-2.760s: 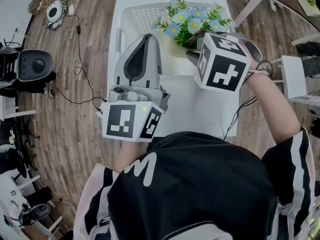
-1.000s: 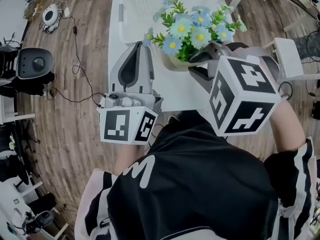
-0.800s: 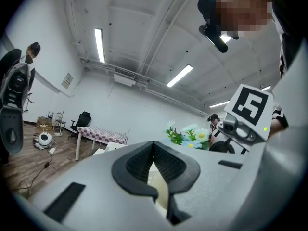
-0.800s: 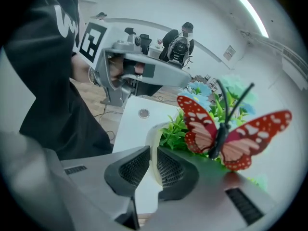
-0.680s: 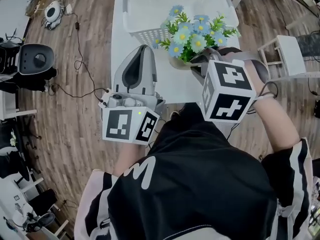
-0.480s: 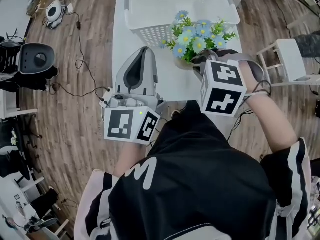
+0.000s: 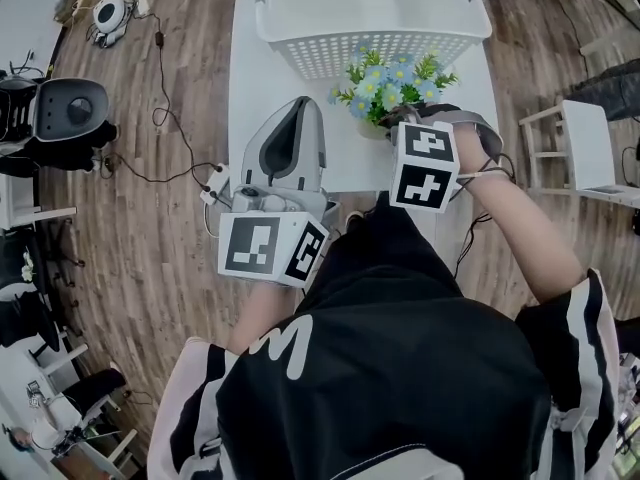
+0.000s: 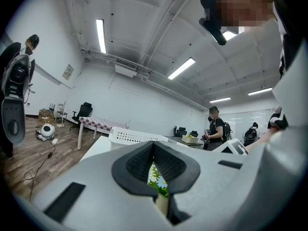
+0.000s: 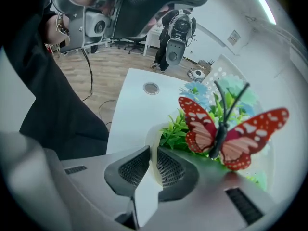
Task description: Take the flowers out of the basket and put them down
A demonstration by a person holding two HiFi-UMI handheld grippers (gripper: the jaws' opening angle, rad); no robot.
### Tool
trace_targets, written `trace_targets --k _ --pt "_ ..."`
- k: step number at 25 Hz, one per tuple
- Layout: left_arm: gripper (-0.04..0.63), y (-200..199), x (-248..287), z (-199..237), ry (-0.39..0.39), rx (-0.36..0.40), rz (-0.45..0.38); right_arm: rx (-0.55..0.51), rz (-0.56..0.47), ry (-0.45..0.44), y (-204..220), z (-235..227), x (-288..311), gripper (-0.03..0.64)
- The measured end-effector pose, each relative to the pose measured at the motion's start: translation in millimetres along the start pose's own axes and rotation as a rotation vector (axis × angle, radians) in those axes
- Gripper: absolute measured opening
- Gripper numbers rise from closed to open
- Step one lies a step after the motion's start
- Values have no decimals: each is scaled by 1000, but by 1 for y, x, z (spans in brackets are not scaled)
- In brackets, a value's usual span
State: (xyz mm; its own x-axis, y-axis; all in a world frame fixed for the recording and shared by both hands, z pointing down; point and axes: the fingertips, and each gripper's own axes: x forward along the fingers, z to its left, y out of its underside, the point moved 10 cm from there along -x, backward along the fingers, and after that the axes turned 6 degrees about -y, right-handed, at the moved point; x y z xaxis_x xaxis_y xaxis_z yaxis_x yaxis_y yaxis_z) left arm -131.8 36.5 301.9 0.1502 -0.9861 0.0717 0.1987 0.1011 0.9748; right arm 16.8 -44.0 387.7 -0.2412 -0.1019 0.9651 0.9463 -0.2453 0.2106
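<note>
Now, your right gripper (image 9: 150,153) pinches only the thin rim of the white pot (image 9: 152,134). The blue flowers (image 7: 392,76) hang outside the basket (image 7: 375,43), low over the table (image 7: 255,78). Release before the pot sits flat and it tips. Your left gripper (image 8: 153,146) is closed and empty.

office-lab: swivel chairs (image 8: 84,110), tables (image 8: 99,124)

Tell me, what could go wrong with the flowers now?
1. The right gripper pinches only one side of the thin rim of the pot. The pot could tilt or slip out when it is set down.
2. The flowers are right beside the basket. Their leaves might catch on its wall and tug the pot over.
</note>
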Motion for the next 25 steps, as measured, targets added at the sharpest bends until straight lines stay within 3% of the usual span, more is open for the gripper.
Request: trace_targets --k 15,25 --pt "3 -3 -6 4 -7 -11 6 -10 11 19 -10 2 26 57" --pt "3 -3 -14 13 3 -27 9 -21 47 90 -21 10 29 74"
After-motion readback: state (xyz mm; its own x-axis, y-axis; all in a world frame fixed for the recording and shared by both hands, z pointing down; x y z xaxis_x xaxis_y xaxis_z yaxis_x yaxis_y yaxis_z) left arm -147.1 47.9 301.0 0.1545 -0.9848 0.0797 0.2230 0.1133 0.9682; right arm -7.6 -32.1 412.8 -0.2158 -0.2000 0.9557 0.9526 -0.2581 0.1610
